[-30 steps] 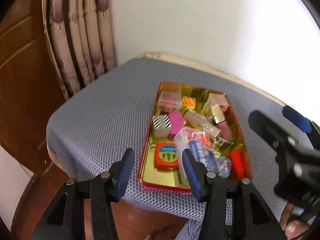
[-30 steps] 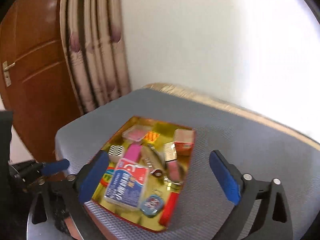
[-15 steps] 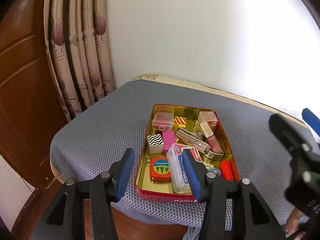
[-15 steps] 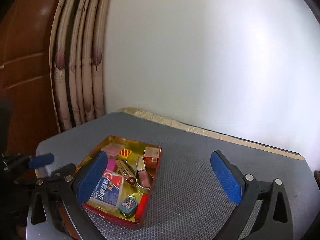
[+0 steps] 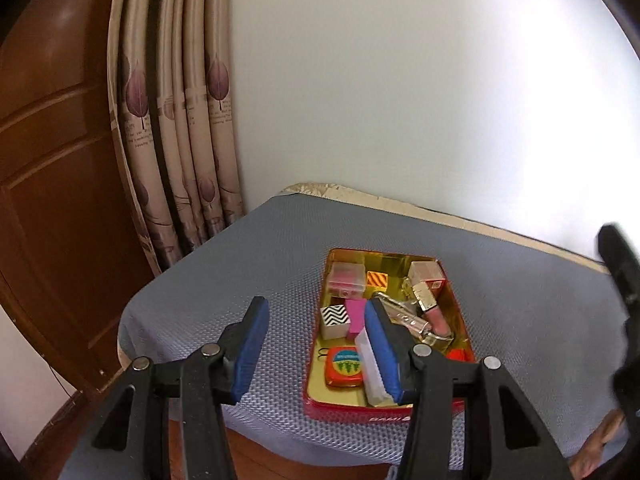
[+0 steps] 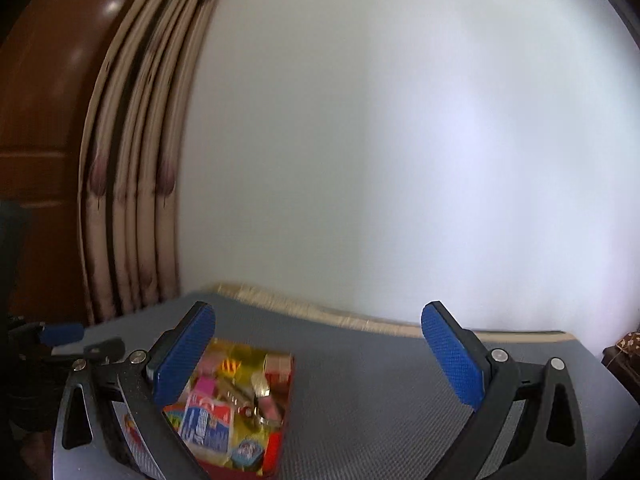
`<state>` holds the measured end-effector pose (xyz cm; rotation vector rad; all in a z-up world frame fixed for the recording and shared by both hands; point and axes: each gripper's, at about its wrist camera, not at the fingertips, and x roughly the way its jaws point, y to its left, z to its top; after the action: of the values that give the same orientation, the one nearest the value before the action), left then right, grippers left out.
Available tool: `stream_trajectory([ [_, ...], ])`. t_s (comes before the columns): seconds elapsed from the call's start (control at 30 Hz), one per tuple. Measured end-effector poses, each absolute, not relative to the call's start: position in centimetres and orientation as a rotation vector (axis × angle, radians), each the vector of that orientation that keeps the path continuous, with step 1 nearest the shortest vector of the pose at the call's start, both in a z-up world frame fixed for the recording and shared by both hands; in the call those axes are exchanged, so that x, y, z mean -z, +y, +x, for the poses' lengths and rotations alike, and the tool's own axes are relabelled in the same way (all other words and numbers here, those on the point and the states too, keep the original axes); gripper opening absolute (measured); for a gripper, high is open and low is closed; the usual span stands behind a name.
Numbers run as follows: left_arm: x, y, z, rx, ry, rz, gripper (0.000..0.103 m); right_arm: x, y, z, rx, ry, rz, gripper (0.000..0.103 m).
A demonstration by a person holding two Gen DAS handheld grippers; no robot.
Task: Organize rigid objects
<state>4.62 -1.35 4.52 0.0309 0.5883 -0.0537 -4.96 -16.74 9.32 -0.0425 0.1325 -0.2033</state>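
Observation:
A red tin tray with a gold inside (image 5: 460,308) sits on the grey mesh cloth of a table (image 5: 248,264). It holds several small items: a zigzag-patterned box (image 5: 334,318), a pink block (image 5: 355,320), an orange round-cornered tin (image 5: 345,368), a clear pink-filled box (image 5: 346,278), a striped orange cube (image 5: 377,280) and a pink gloss tube (image 5: 430,310). My left gripper (image 5: 316,354) is open and empty, held back above the tray's near left corner. My right gripper (image 6: 320,354) is open and empty, raised above the tray (image 6: 280,444) and the cloth.
A white wall (image 5: 400,100) runs behind the table. Patterned curtains (image 5: 180,120) and a brown wooden door (image 5: 52,160) stand to the left. The table's near edge (image 5: 280,440) drops off just below my left gripper. The left gripper also shows in the right wrist view (image 6: 60,334).
Both grippers have pulled back and tilted up from the tray. The tray now looks smaller and lower in both views. Nothing was picked up.

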Motion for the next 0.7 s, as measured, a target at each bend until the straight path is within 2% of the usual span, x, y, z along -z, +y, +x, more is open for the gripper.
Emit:
stream_trajectory([
  [0.7,-4.8,-0.1,4.2,0.064,0.603,-0.011,0.053,-8.9,-16.2,-4.9,0.159,0.196,-0.041,0.103],
])
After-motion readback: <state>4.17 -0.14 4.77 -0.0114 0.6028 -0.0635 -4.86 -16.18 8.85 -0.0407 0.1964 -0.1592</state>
